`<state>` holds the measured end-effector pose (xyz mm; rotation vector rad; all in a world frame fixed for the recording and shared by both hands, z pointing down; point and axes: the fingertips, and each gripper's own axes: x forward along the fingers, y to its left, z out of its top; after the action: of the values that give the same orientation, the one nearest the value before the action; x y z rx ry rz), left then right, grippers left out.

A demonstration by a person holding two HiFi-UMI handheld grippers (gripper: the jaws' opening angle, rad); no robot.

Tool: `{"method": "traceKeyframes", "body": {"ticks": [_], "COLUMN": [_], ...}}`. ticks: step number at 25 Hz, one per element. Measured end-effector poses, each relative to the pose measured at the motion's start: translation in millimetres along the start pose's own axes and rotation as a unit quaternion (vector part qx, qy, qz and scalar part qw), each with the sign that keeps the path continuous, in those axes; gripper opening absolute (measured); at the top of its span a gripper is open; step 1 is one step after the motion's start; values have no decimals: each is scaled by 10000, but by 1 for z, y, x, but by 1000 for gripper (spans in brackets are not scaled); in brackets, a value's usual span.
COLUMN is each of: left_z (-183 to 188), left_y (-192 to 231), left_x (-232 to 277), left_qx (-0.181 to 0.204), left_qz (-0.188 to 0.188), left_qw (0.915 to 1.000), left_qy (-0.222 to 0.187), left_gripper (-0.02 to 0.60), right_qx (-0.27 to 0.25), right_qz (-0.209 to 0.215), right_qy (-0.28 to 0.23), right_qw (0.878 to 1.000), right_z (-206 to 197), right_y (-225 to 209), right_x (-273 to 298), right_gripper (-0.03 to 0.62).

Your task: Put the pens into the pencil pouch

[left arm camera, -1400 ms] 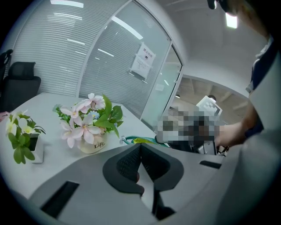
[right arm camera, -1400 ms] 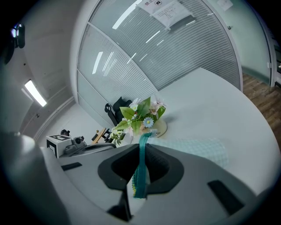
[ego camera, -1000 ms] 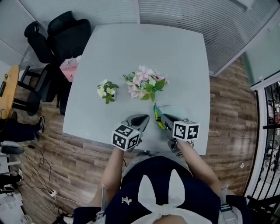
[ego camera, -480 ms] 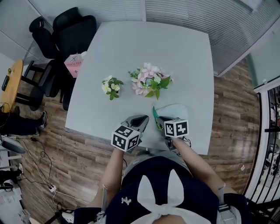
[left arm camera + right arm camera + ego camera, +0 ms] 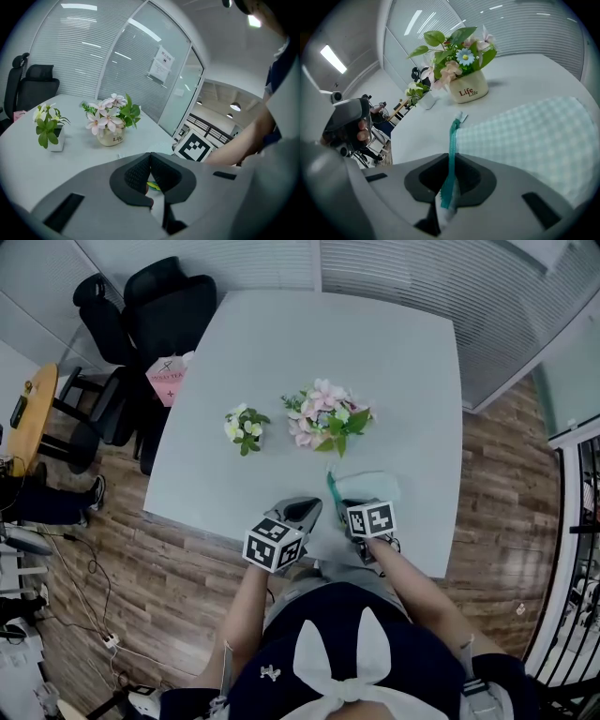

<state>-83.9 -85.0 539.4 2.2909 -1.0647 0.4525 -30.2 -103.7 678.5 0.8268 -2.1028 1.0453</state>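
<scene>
My right claw (image 5: 349, 509) sits at the mint pencil pouch (image 5: 373, 486) (teal zipper edge nearest); left claw (image 5: 302, 513) just beside, flowers (image 5: 328, 416) beyond both.

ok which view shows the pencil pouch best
The right gripper view: the pencil pouch fills its right half, checked fabric clear, its teal zipper edge pinched in the right gripper. The head view shows only a small pale patch beyond that gripper; the left gripper view, at most a sliver.

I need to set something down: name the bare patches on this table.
Free: the table beyond the large flower pot and small flower pot, and left of them. Crowded: near edge, with pencil pouch, left gripper, right gripper.
</scene>
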Motion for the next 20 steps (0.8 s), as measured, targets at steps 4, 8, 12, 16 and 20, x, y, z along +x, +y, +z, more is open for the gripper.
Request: {"method": "traceKeyframes", "body": {"ticks": [4,8,12,16,20], "left_z": [-3,-4,-7,-7,-3], "left_y": [-5,-7,-7,-4,-5], "left_x": [0,0,-1,-4,-9], "left_qx": [32,28,49,82,-9], "left_qz": [15,48,173,397,459], "left_qw": [10000,10000,9998,9992,9988], "left_qy": [40,66,84,32,-142], "left_gripper": [23,23,23,23,23], "right_qx": [-227,-105,-4,94,129], "right_qz": [44,240,362,377,382], "right_qy": [-30,-72,-168,-465,-846], "right_qw": [9997,9996,9992,9982,9956], "right_z": [2,4,8,15,23], "right_y": [4,7,6,8,15], "right_x": [1,0,-8,-25,-47], "right_gripper": [62,125,174,181,165]}}
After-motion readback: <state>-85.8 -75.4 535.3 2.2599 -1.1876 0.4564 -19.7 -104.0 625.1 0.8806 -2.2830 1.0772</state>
